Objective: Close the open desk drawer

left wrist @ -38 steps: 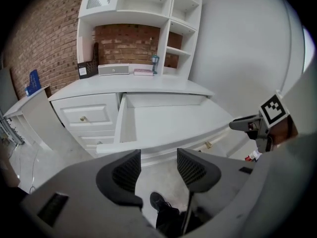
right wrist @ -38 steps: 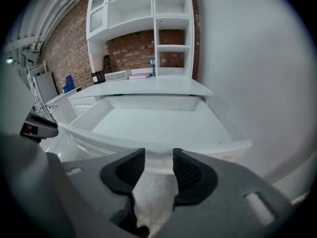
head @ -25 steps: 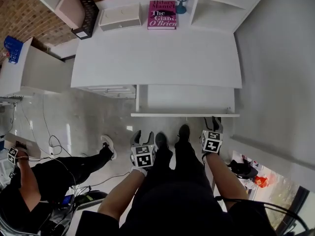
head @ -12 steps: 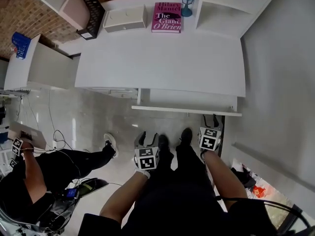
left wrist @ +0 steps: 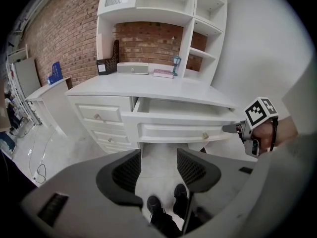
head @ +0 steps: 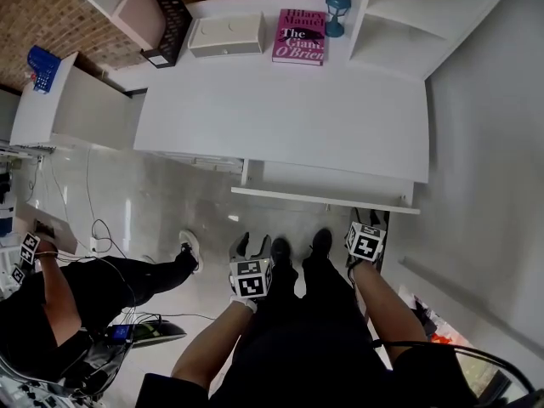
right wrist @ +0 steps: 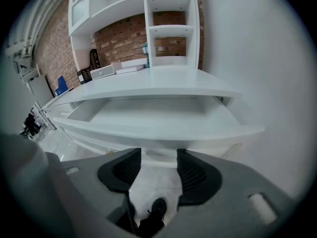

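Observation:
The white desk (head: 280, 109) has its wide middle drawer (head: 327, 200) pulled out, and it looks empty inside. My right gripper (head: 368, 218) hovers just in front of the drawer's right end; its jaws are opening with nothing between them. In the right gripper view the drawer front (right wrist: 163, 128) fills the frame just beyond the jaws of the right gripper (right wrist: 158, 170). My left gripper (head: 252, 245) hangs open and empty in front of the drawer's left part, over the floor. The left gripper view shows the drawer (left wrist: 183, 130), a small knob (left wrist: 205, 135) and the right gripper (left wrist: 230, 128).
A pink book (head: 299, 36), a blue lantern (head: 337, 11), a white box (head: 225, 34) and a black file holder (head: 167, 19) stand at the desk's back. Side drawers (left wrist: 99, 118) sit left of the open one. A person (head: 76, 287) sits on the floor at left among cables. A wall lies right.
The head view has swung a little, shifting the desk in the picture. My right gripper has crept slightly closer to the drawer's right end. The left gripper has hardly moved. The drawer stands equally far out.

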Action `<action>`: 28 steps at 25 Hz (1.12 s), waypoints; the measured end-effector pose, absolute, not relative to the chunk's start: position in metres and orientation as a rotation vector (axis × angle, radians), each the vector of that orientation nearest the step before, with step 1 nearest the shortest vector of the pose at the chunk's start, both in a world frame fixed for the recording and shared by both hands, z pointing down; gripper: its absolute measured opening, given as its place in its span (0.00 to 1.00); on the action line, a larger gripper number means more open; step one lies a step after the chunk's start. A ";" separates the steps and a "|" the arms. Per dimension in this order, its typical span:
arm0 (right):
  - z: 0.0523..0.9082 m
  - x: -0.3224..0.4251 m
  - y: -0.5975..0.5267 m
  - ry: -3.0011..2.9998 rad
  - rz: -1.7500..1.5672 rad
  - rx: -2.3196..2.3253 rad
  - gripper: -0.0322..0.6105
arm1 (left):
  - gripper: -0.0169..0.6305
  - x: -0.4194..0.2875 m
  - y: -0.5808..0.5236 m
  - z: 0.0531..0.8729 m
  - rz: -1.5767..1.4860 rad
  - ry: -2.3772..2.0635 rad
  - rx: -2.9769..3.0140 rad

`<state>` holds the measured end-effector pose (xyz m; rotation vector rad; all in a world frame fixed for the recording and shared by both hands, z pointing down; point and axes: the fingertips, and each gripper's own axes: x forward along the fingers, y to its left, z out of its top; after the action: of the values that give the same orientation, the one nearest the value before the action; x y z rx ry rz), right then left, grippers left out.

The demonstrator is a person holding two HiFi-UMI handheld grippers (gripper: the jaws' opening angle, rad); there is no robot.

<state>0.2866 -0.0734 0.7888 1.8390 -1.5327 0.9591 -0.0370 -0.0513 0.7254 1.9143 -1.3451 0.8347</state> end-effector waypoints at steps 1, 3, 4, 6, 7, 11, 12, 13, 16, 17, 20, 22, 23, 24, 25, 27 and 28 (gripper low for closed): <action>0.789 0.288 -0.076 -1.528 0.968 1.851 0.40 | 0.37 -0.038 -0.054 0.726 0.834 -1.348 1.912; 0.790 0.290 -0.085 -1.526 0.972 1.865 0.40 | 0.37 -0.038 -0.060 0.726 0.831 -1.356 1.910; 0.790 0.292 -0.090 -1.527 0.969 1.866 0.40 | 0.37 -0.038 -0.063 0.726 0.830 -1.360 1.909; 0.790 0.295 -0.100 -1.529 0.958 1.863 0.40 | 0.37 -0.039 -0.069 0.726 0.825 -1.368 1.903; 0.790 0.297 -0.104 -1.531 0.954 1.862 0.40 | 0.37 -0.039 -0.072 0.726 0.821 -1.372 1.900; 0.791 0.302 -0.123 -1.537 0.949 1.861 0.40 | 0.37 -0.041 -0.081 0.725 0.802 -1.394 1.888; 0.792 0.302 -0.128 -1.540 0.952 1.856 0.40 | 0.37 -0.042 -0.083 0.726 0.800 -1.400 1.882; 0.793 0.303 -0.133 -1.543 0.956 1.849 0.40 | 0.37 -0.043 -0.085 0.726 0.798 -1.404 1.875; 0.795 0.307 -0.145 -1.545 0.966 1.835 0.40 | 0.37 -0.044 -0.087 0.726 0.791 -1.413 1.860; 0.795 0.308 -0.148 -1.546 0.962 1.831 0.40 | 0.37 -0.045 -0.088 0.725 0.788 -1.417 1.856; 0.796 0.311 -0.159 -1.552 0.938 1.818 0.40 | 0.37 -0.047 -0.093 0.725 0.782 -1.429 1.848; 0.797 0.313 -0.167 -1.564 0.926 1.808 0.40 | 0.37 -0.050 -0.095 0.725 0.782 -1.437 1.842; 0.798 0.313 -0.170 -1.569 0.923 1.803 0.40 | 0.37 -0.051 -0.096 0.725 0.781 -1.441 1.840; 0.798 0.314 -0.173 -1.571 0.922 1.801 0.40 | 0.37 -0.051 -0.097 0.726 0.781 -1.445 1.839; 0.799 0.315 -0.176 -1.570 0.924 1.803 0.40 | 0.37 -0.052 -0.098 0.727 0.780 -1.448 1.837; 0.801 0.318 -0.180 -1.564 0.926 1.815 0.38 | 0.37 -0.051 -0.099 0.729 0.780 -1.452 1.836; 0.802 0.319 -0.181 -1.563 0.920 1.819 0.38 | 0.37 -0.051 -0.100 0.730 0.780 -1.453 1.837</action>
<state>0.3186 -0.1808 0.8024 1.8186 -1.5633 0.9196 -0.0508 -0.0995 0.7301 1.8373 -1.4532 0.7795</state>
